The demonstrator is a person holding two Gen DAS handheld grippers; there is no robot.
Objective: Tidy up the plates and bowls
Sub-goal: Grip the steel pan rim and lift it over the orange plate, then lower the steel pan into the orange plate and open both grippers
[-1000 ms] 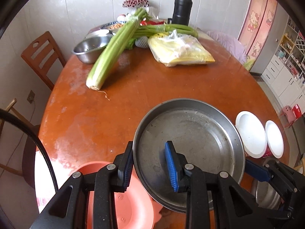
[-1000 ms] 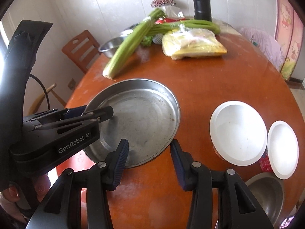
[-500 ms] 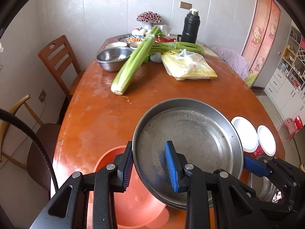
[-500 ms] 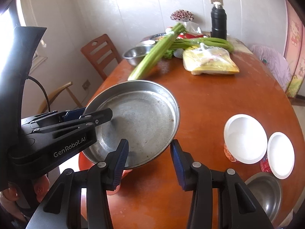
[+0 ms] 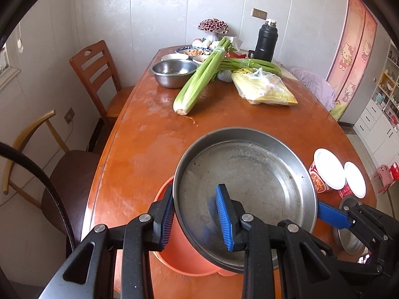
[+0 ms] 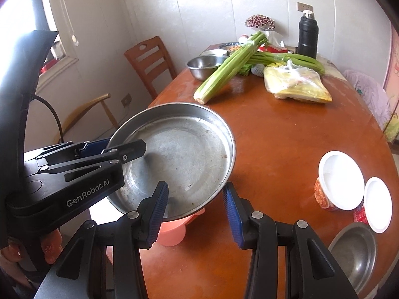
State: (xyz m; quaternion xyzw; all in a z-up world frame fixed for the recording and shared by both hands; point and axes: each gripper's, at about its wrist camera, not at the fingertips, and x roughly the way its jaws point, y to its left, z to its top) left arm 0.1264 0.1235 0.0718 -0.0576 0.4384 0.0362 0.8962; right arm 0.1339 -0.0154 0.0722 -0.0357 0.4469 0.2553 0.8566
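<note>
A wide, shallow steel pan (image 5: pixel 249 179) (image 6: pixel 184 154) hangs tilted above the near left end of the orange-brown table (image 6: pixel 286 137). My left gripper (image 5: pixel 195 214) is shut on its near-left rim, one pad inside the pan and one outside. My right gripper (image 6: pixel 194 211) is shut on the near-right rim the same way; one of its blue fingers (image 5: pixel 329 214) shows in the left wrist view. An orange plastic bowl (image 5: pixel 179 254) (image 6: pixel 172 234) sits on the table under the pan, mostly hidden by it. A small steel bowl (image 6: pixel 354 254) rests at the near right.
Two white-lidded red cups (image 6: pixel 340 179) (image 6: pixel 377 204) stand at the right edge. At the far end lie celery (image 5: pixel 199 79), a steel bowl (image 5: pixel 172 71), a yellow bag (image 5: pixel 264 89) and a black flask (image 5: pixel 266 39). Two chairs (image 5: pixel 97 74) (image 5: pixel 49 162) stand along the left side.
Both grippers have drawn back and up with the pan held between them. The pan now hangs higher above the table, over the orange bowl.
</note>
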